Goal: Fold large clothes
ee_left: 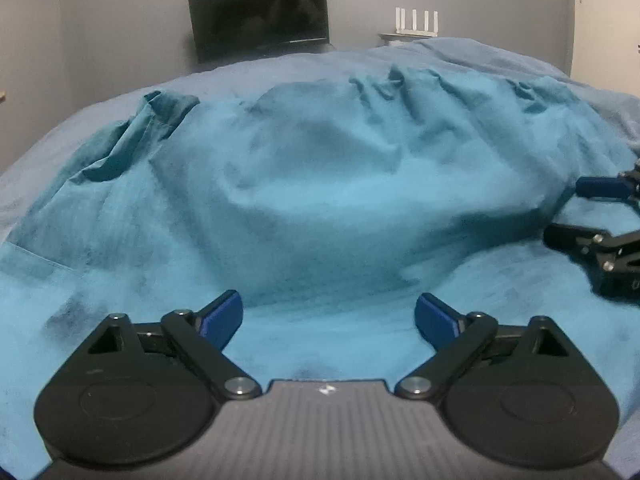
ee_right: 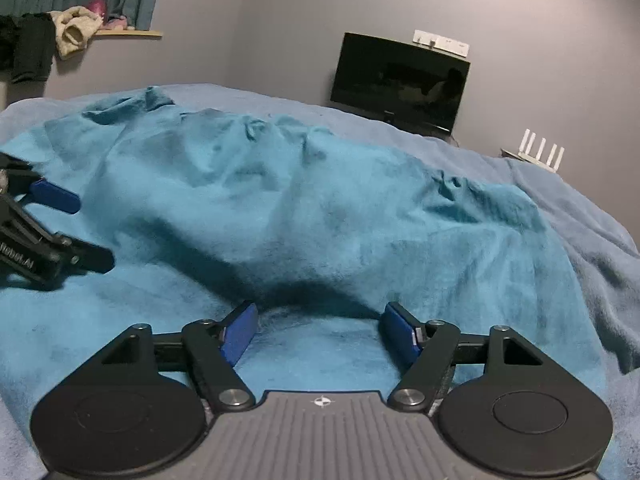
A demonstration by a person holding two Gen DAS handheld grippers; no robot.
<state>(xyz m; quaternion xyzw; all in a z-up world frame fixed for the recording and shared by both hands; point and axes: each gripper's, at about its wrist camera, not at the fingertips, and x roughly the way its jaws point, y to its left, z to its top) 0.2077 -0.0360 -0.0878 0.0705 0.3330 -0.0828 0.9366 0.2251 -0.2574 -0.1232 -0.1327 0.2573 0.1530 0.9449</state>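
I hold both tools low over the teal garment [ee_left: 320, 184], which lies spread across the blue bedspread [ee_left: 500, 54] in front of a dark monitor [ee_left: 260, 14] and a white router [ee_left: 416, 22] by the far wall.

Tool state: my left gripper [ee_left: 328, 316] has its blue pads [ee_left: 222, 316] spread well apart with nothing between them. My right gripper [ee_right: 318, 332] is likewise spread, gripping nothing. Both hover just over the near portion of the cloth; I cannot tell whether the tips touch it.

Task status, as a judgement: one fold appears to be in place. A raised, rounded fold edge runs across the garment directly ahead of both tools, with a flat layer beneath it. A sleeve or corner [ee_left: 132, 136] sticks out rumpled at the far left, and the far edge is bunched into wrinkles.

Remaining: smooth the bunched edge, tuck the stray sleeve, and make further folds to reduce the garment to a compact stack
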